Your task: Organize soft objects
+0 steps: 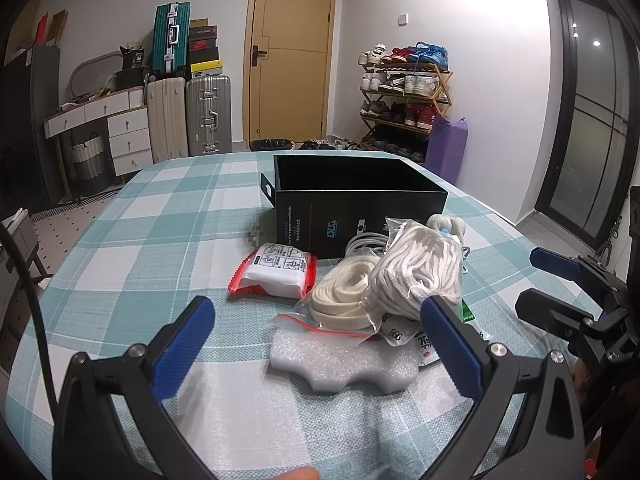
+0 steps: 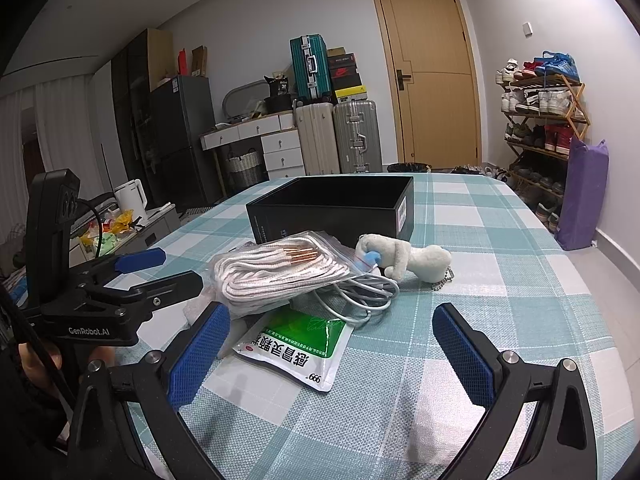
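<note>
An open black box (image 1: 360, 200) (image 2: 332, 208) stands mid-table. In front of it lie a white foam piece (image 1: 344, 364), a bag of cream straps (image 1: 344, 300), a bag of white cords (image 1: 416, 272) (image 2: 276, 272), a red-edged white packet (image 1: 276, 270), a white plush toy (image 2: 404, 258) (image 1: 446, 224), a white cable (image 2: 360, 292) and a green-and-white sachet (image 2: 296, 344). My left gripper (image 1: 320, 320) is open, just short of the foam. My right gripper (image 2: 332, 328) is open, empty, just short of the sachet; it also shows in the left wrist view (image 1: 536, 280).
The table has a teal-and-white checked cloth (image 1: 160, 240). Beyond it stand suitcases (image 1: 188, 120), a white drawer desk (image 1: 120, 120), a yellow door (image 1: 292, 52), a shoe rack (image 1: 404, 100) and a purple bag (image 2: 580, 196).
</note>
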Motion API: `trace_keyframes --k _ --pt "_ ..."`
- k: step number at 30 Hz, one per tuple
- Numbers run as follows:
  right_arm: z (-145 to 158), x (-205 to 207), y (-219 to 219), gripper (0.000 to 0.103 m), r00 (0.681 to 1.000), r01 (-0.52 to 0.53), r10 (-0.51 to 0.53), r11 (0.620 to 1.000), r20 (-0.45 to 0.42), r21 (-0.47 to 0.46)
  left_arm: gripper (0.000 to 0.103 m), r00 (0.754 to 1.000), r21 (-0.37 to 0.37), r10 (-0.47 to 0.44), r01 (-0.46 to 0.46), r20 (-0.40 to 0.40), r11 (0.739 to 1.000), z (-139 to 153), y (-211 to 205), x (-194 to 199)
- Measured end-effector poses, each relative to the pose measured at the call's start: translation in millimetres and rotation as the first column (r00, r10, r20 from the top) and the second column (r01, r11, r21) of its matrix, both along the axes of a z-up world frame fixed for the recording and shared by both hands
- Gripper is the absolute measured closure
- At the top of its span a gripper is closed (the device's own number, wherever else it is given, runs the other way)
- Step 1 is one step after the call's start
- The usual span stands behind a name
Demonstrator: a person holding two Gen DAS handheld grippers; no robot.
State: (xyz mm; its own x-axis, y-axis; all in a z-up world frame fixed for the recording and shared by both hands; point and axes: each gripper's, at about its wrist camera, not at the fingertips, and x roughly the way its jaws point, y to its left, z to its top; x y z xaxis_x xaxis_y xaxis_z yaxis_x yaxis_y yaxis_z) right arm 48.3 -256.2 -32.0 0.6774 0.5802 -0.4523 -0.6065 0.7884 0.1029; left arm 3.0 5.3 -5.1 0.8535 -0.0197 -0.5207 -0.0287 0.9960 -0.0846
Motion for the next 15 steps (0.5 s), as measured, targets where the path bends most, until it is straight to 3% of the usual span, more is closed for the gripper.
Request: trace_keyframes --k 15 --pt "1.4 1.5 -2.6 0.000 1.000 -0.002 0.002 1.000 -0.001 0.003 0.000 1.000 0.002 0.000 0.000 -0.001 1.000 0.3 -0.4 -0.4"
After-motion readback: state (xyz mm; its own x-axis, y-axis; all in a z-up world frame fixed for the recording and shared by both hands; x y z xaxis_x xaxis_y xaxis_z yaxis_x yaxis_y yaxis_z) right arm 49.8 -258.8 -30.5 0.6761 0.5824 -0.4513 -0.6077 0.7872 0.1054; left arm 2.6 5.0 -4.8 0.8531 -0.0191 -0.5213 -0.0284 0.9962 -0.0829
